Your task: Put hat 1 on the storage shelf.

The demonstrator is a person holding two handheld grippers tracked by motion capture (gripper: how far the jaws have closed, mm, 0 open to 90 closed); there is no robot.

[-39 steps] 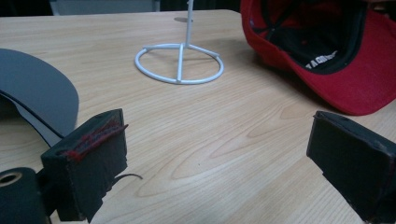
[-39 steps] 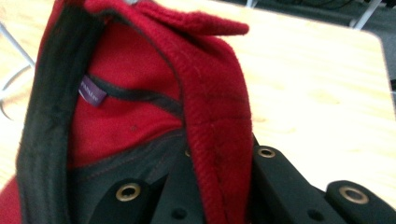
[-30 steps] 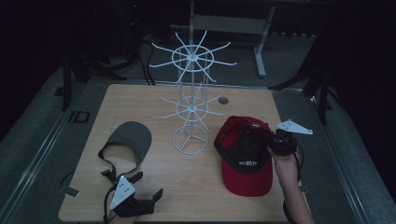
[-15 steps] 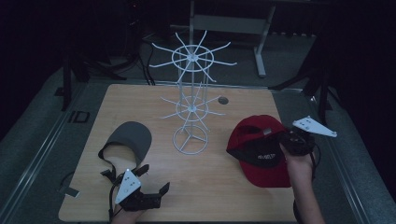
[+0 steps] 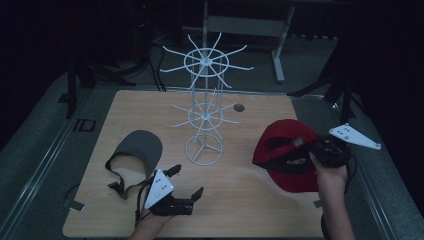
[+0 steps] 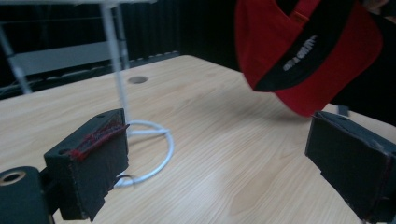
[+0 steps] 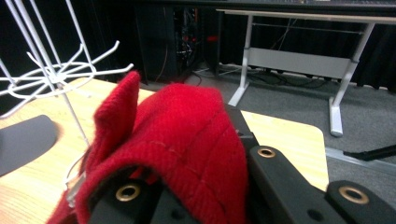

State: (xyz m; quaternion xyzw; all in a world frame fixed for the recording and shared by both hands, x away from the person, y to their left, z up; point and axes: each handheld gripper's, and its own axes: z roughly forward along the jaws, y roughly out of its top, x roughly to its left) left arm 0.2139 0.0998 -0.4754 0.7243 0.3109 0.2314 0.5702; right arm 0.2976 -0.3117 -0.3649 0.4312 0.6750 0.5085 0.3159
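My right gripper (image 5: 320,152) has its jaws clamped on the red cap (image 5: 287,155), the red fabric bunched over them in the right gripper view (image 7: 182,154). The cap hangs lifted and tilted near the right edge of the table (image 5: 250,200), its black inner band with white lettering turned toward me; in the left gripper view the cap (image 6: 303,51) hovers above the wood. My right hand (image 5: 331,175) comes in from the near right corner.

My left gripper (image 5: 175,192) sits low by the near edge, left of the middle, its jaws spread wide with nothing between them; its view shows bare wood between the two black pads (image 6: 93,163).

Just beyond the left gripper lies a grey visor (image 5: 137,150), strap toward the near edge. The white wire rack (image 5: 205,110) stands upright near the table's middle, its ring base (image 6: 149,149) flat on the wood. A small round hole (image 5: 239,107) sits toward the far edge.
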